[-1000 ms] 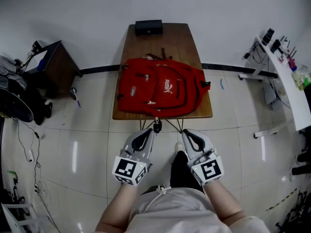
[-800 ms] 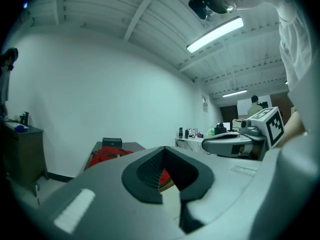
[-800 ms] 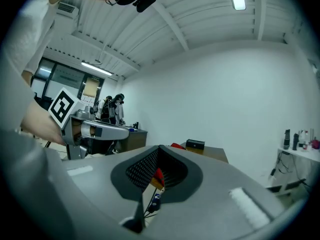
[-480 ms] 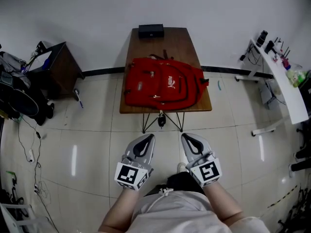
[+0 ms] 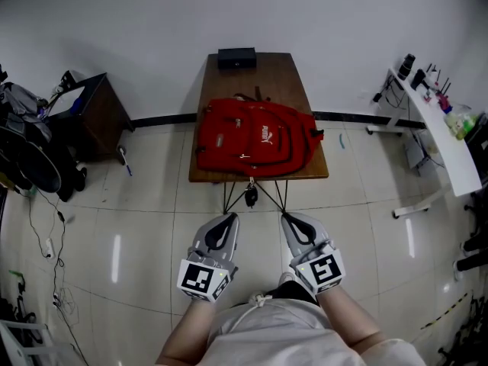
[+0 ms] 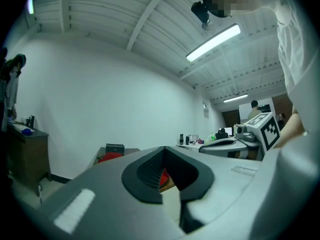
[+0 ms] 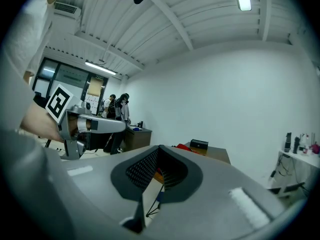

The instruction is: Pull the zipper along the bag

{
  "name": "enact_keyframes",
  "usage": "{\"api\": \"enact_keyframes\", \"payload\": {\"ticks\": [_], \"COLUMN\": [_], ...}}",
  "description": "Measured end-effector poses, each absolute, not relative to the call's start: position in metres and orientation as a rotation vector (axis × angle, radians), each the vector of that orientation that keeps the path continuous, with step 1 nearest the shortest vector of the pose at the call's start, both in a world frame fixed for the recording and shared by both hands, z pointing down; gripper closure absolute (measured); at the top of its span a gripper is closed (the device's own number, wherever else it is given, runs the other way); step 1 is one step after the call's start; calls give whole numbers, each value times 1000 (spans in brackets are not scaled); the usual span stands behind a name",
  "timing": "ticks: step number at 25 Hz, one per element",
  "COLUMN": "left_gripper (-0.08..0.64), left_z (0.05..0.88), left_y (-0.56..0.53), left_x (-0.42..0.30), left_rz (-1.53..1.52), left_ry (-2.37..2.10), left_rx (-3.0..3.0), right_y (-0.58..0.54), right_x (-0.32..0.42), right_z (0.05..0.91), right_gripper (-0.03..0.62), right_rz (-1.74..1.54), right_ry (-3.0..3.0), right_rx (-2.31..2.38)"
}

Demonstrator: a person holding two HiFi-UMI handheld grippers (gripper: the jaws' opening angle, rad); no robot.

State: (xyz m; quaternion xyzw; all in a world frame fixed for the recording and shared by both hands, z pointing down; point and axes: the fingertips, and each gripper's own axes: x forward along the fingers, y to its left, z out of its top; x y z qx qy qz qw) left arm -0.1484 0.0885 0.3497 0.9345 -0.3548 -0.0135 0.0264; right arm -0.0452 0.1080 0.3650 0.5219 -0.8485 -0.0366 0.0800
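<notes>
Red bag (image 5: 255,139) waits on the tabletop (image 5: 259,71), well ahead of you. Your left tool (image 5: 229,218) and right tool (image 5: 289,218) hang closed and empty, so the zipper pull looks not yet begun.

A wooden table (image 5: 278,75) is seen against the white wall, with a black box (image 5: 236,57) set at its far end. A dark cabinet (image 5: 95,119) is placed to the left and a cluttered white desk (image 5: 441,142) to the right. Cables (image 5: 44,231) are strewn over the tiled floor (image 5: 137,219).
</notes>
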Motion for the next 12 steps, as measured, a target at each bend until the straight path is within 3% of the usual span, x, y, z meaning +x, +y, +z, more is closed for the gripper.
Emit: {"api": "enact_keyframes", "payload": {"ticks": [12], "left_gripper": [554], "left_z": [351], "left_y": [97], "left_x": [-150], "left_rz": [-19], "left_ry": [-1073], "left_rx": [2894], "right_y": [118], "right_x": [-46], "right_z": [361], "right_gripper": [584], "right_rz": [-106], "right_ry": [-2518], "right_rx": [1597]}}
